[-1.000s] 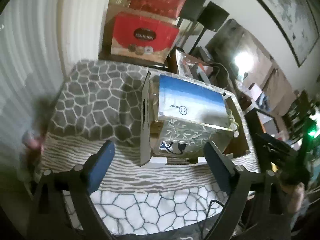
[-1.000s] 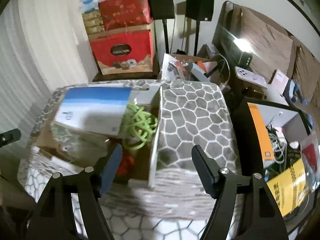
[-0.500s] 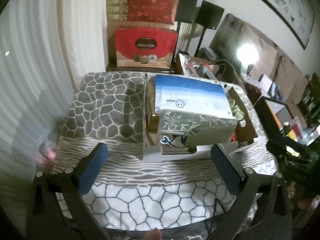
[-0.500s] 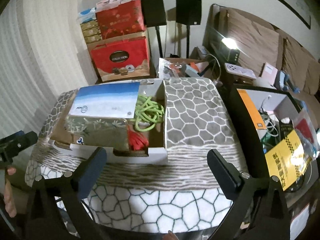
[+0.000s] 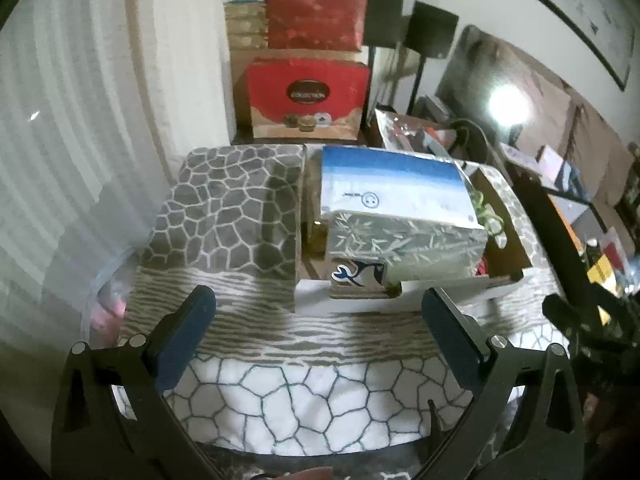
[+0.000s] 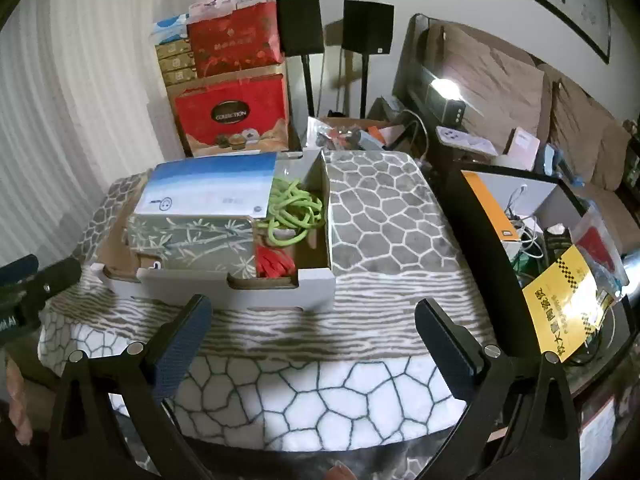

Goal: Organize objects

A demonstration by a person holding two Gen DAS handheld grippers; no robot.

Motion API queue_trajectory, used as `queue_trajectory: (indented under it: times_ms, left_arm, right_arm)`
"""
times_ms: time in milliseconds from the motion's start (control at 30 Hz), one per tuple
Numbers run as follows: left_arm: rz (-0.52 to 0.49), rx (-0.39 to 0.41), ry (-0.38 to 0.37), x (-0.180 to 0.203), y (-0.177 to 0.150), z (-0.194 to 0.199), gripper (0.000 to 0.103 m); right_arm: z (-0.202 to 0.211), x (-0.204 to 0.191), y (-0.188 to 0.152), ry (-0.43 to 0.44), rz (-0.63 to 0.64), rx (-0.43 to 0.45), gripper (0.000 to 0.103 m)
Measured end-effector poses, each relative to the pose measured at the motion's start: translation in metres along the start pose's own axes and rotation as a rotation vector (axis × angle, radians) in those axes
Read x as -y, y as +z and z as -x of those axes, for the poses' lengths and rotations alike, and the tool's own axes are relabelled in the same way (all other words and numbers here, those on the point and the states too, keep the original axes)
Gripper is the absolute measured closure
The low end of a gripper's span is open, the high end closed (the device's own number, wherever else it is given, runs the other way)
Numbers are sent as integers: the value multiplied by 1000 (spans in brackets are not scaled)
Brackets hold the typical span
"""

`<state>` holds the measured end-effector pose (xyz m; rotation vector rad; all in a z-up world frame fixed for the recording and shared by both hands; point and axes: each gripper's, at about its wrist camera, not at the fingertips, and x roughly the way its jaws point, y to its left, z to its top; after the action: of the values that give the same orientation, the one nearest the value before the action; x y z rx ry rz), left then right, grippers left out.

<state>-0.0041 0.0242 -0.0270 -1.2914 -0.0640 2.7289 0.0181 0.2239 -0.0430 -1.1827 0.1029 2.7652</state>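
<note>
Both tools empty and spread wide: left gripper [image 5: 318,320] has nothing between its blue pads [image 5: 182,336], right gripper [image 6: 312,326] same, jaws fully apart, both hanging over the near edge of the patterned blanket [image 6: 380,220] and clear of everything on it. Cardboard tray [image 6: 256,284] sits on the blanket, white front wall toward the cameras, just beyond both sets of fingertips, not touched. Inside the tray: bamboo-print box [image 6: 192,240] on the left side, with a blue-and-white flat box [image 6: 212,190] lying on top of it, slightly tilted. Right of those, still inside the tray, a coil of green cord [image 6: 294,210] toward the back and something red [image 6: 274,262] in front of it, touching the bamboo box; cannot tell what the red item is. From the left wrist view the same stack shows as blue-and-white box [image 5: 392,192] over bamboo box [image 5: 404,246], a small carton with a blue-and-black logo [image 5: 356,274] below it at the front wall, cord mostly hidden behind the stack. Right half of the blanket is bare. Red gift boxes [image 6: 236,114] stacked behind the table against the wall, two black speakers [image 6: 300,28] on stands beside them. Right gripper's dark frame [image 5: 588,320] visible at the right edge of the left view
</note>
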Motion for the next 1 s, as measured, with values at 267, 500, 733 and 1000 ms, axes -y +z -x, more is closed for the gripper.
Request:
queue_trajectory:
  times_ms: [267,500,733,1000]
  left_arm:
    - [-6,-8,13,2,-3,-2,0]
    - [-10,-15,12,4,-4,-4,0]
    - [-12,-20,17,3,-4,-5,0]
    - [-12,-15,28,1,-5,-5,0]
  right_arm:
    - [3,-2,-2,13,-11,3,1]
    - [4,-4,-2,15,-13,3,1]
    - [4,-4,-2,14,-12,3,1]
    - [3,-6,-2,11,-9,3,1]
